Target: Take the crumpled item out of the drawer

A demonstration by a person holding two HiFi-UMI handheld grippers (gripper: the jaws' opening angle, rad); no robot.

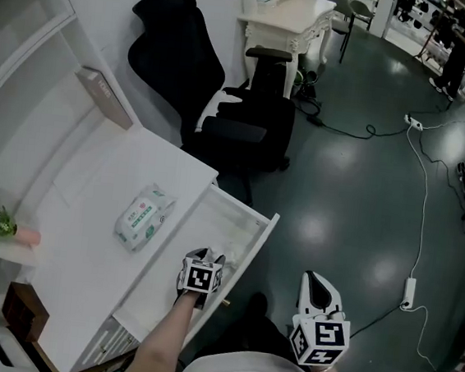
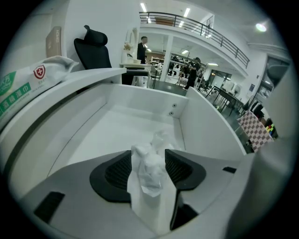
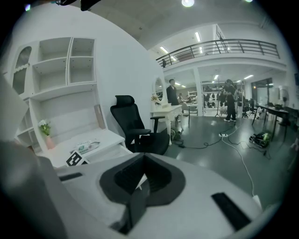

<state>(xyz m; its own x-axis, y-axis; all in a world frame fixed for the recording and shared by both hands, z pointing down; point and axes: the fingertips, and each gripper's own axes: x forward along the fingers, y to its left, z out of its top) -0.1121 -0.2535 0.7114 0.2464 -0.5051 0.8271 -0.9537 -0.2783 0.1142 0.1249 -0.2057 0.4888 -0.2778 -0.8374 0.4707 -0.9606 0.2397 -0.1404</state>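
Note:
The white desk drawer (image 1: 249, 224) stands pulled out. My left gripper (image 1: 206, 262) is down inside its near end. In the left gripper view the jaws (image 2: 148, 173) are shut on a crumpled white item (image 2: 150, 168), which sticks up between the black pads just above the drawer floor (image 2: 121, 128). A bit more of the crumpled stuff lies just beyond the tips. My right gripper (image 1: 318, 296) hangs over the floor to the right of the drawer. Its jaws (image 3: 142, 181) are shut with nothing between them.
A pack of wet wipes (image 1: 143, 216) lies on the white desk (image 1: 73, 206) left of the drawer. A black office chair (image 1: 224, 106) stands just beyond the drawer's far end. A small flower pot (image 1: 1, 224) sits at the left. A cable and power strip (image 1: 408, 292) run across the floor.

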